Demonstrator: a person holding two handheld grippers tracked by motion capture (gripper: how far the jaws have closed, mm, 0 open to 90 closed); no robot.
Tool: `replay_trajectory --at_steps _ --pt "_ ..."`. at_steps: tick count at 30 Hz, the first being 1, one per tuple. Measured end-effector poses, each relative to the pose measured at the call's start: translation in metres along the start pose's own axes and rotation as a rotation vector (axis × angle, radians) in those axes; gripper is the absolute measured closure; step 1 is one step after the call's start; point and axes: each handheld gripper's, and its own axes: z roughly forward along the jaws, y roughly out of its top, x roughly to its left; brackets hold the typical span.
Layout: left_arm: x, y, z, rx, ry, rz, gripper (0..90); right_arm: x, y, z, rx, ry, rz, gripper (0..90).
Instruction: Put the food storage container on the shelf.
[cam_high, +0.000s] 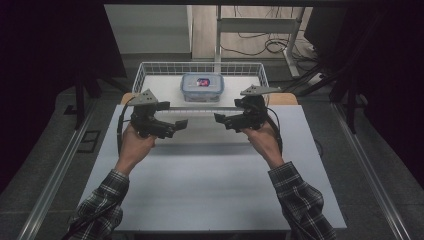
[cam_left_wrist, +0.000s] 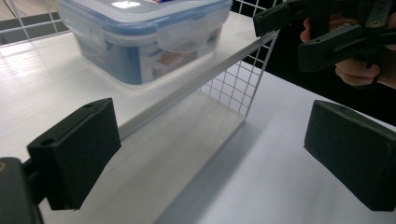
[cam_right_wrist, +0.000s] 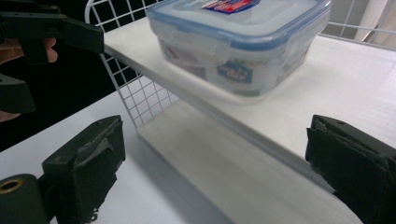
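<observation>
A clear lidded plastic container (cam_high: 202, 87) with blue seals and a coloured label stands on a raised white board (cam_high: 165, 87) in a white wire basket (cam_high: 142, 70) at the table's far edge. My left gripper (cam_high: 175, 128) is open and empty in front of the basket, pointing right. Facing it, my right gripper (cam_high: 224, 122) is open and empty. In the left gripper view the container (cam_left_wrist: 144, 37) lies ahead and left of the open gripper (cam_left_wrist: 212, 154). In the right gripper view the container (cam_right_wrist: 238, 42) sits beyond the open gripper (cam_right_wrist: 219, 170), above the board's front edge (cam_right_wrist: 261, 135).
The white tabletop (cam_high: 210, 185) spreads out in front of the basket. Wire mesh (cam_left_wrist: 233, 88) closes the basket's side below the board. Behind the table are desk legs and cables (cam_high: 270, 45) on the floor. Dark floor and rails flank the table.
</observation>
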Motion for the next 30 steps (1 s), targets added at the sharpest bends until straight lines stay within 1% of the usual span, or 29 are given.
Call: replay_trajectory --at_steps 2,3,5,7,9,11,13,16,18,19,20,21,22,23,24,25,26,27,29,30 --pt "-0.006 -0.005 -0.003 -0.008 -0.004 0.012 2.6 0.002 -0.004 -0.003 -0.001 0.002 -0.006 4.4" --pt "-0.006 -0.005 -0.003 -0.008 -0.004 0.012 2.5 0.003 -0.005 -0.004 0.0 0.004 -0.008 4.4" --pt "-0.013 -0.011 -0.005 -0.011 -0.009 0.016 2.3 0.006 -0.009 -0.006 -0.003 0.011 -0.013 4.4" --pt "-0.015 -0.013 -0.005 -0.01 -0.01 0.017 2.3 0.007 -0.01 -0.007 -0.002 0.013 -0.015 4.4" --pt "-0.019 -0.018 -0.006 -0.002 -0.006 0.025 2.3 0.012 -0.016 -0.009 -0.012 0.022 -0.018 4.4" --pt "-0.025 -0.027 -0.006 0.015 0.001 0.034 2.2 0.016 -0.02 -0.01 -0.012 0.029 -0.025 4.3" --pt "-0.028 -0.033 -0.006 0.02 0.006 0.031 2.1 0.02 -0.024 -0.01 -0.011 0.037 -0.031 4.1" --pt "-0.032 -0.042 -0.006 0.03 0.015 0.032 2.1 0.028 -0.03 -0.01 -0.011 0.042 -0.056 3.9" --pt "-0.033 -0.044 -0.005 0.034 0.017 0.034 2.1 0.03 -0.032 -0.01 -0.01 0.043 -0.065 3.8" --pt "-0.036 -0.051 -0.005 0.039 0.021 0.037 2.1 0.035 -0.036 -0.01 -0.005 0.049 -0.083 3.4" --pt "-0.036 -0.051 -0.005 0.039 0.021 0.037 2.0 0.035 -0.036 -0.01 -0.005 0.049 -0.083 3.4" --pt "-0.038 -0.058 -0.003 0.047 0.015 0.036 2.1 0.039 -0.04 -0.009 -0.002 0.062 -0.096 3.1" --pt "-0.038 -0.058 -0.003 0.047 0.015 0.036 1.9 0.039 -0.04 -0.009 -0.002 0.062 -0.096 3.1" --pt "-0.039 -0.062 -0.002 0.059 0.007 0.032 1.2 0.042 -0.046 -0.008 0.004 0.072 -0.105 2.8" --pt "-0.039 -0.065 -0.001 0.066 0.006 0.029 1.2 0.042 -0.046 -0.008 0.004 0.072 -0.105 2.8" --pt "-0.04 -0.072 0.002 0.088 0.008 0.026 1.1 0.045 -0.05 -0.007 0.009 0.076 -0.104 2.7" --pt "-0.041 -0.076 0.004 0.1 0.009 0.024 0.9 0.046 -0.052 -0.006 0.012 0.077 -0.106 2.7" --pt "-0.041 -0.076 0.004 0.1 0.009 0.024 0.8 0.046 -0.052 -0.006 0.012 0.077 -0.106 2.7" --pt "-0.043 -0.082 0.007 0.126 0.026 0.036 0.5 0.046 -0.06 -0.004 0.021 0.078 -0.108 2.6" --pt "-0.043 -0.084 0.008 0.129 0.021 0.034 0.6 0.046 -0.063 -0.004 0.018 0.08 -0.104 2.6"
